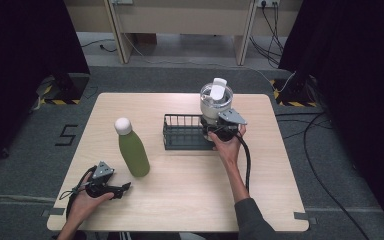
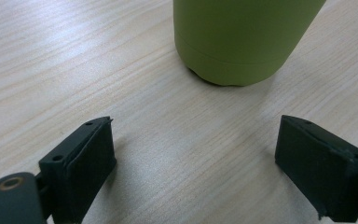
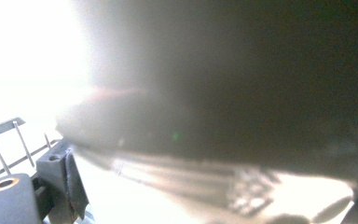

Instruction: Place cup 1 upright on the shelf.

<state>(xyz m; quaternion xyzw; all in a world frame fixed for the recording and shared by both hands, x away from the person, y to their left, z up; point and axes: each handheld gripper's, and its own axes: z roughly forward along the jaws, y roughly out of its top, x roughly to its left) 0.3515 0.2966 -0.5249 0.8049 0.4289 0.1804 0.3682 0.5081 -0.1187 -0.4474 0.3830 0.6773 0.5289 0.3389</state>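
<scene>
Right of centre in the high view, the right gripper (image 1: pixel 219 129) has its fingers clamped on a clear jar (image 1: pixel 216 102) over the black rack (image 1: pixel 182 132). Lower left, the left gripper (image 1: pixel 122 188) rests on the table (image 1: pixel 190 195), fingers spread, near the green bottle (image 1: pixel 131 148).

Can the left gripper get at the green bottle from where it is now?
Probably yes. The left gripper is open and faces the green bottle, with only bare table between its jaws and the bottle's base.
</scene>
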